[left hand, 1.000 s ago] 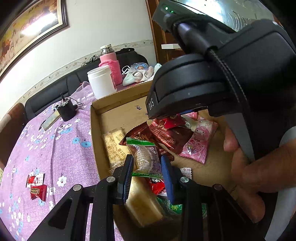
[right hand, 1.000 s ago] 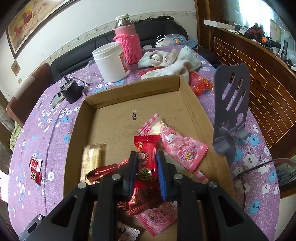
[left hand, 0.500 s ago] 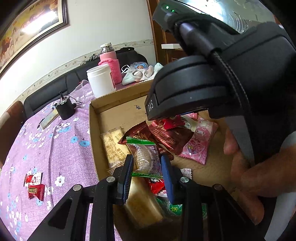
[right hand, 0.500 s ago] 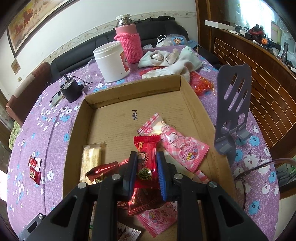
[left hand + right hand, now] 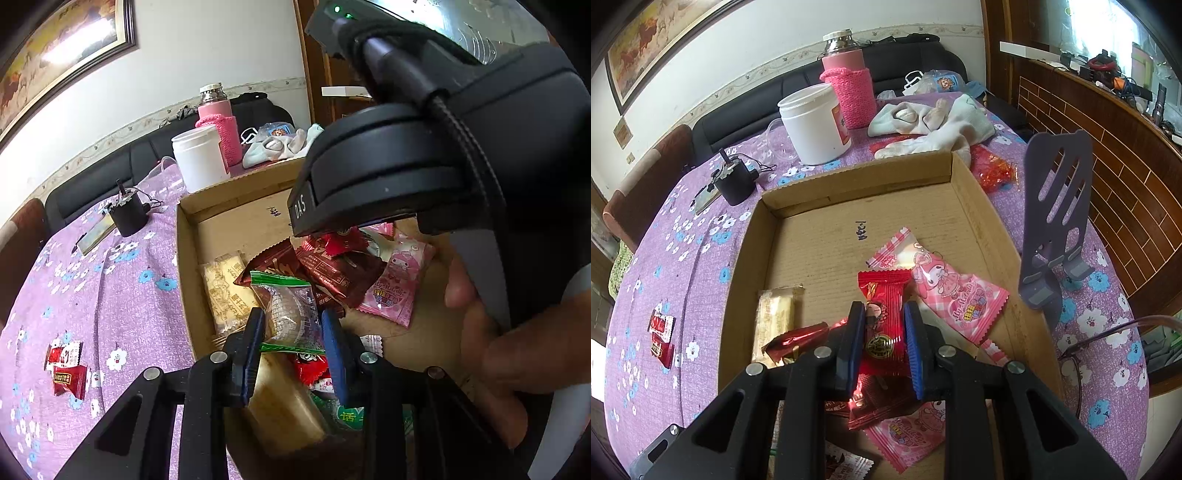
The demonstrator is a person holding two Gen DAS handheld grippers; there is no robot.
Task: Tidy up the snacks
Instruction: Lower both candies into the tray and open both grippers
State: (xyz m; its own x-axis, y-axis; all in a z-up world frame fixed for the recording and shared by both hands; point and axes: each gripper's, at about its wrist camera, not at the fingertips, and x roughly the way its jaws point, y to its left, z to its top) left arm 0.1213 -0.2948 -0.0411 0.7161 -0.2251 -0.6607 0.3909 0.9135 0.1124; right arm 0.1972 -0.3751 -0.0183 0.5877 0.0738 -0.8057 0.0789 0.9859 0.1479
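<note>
Nothing has moved: both grippers hold as before. Left gripper [image 5: 291, 332] jaws grip a green-edged clear packet [image 5: 288, 306], long axis pointing away, above the cardboard box [image 5: 982, 206]. Right gripper [image 5: 882, 332] jaws clamp a red candy [image 5: 884, 314] lengthwise over the box's pink, brown and yellow snack packets.

White wall [image 5: 738, 48] hung with a framed horse painting [image 5: 653, 40], patterned border strip below, black sofa [image 5: 908, 51] set behind a tabletop [image 5: 683, 266] covered in purple floral cloth, brick-patterned wooden counter [image 5: 1108, 122] lit by a bright window [image 5: 1108, 22]
</note>
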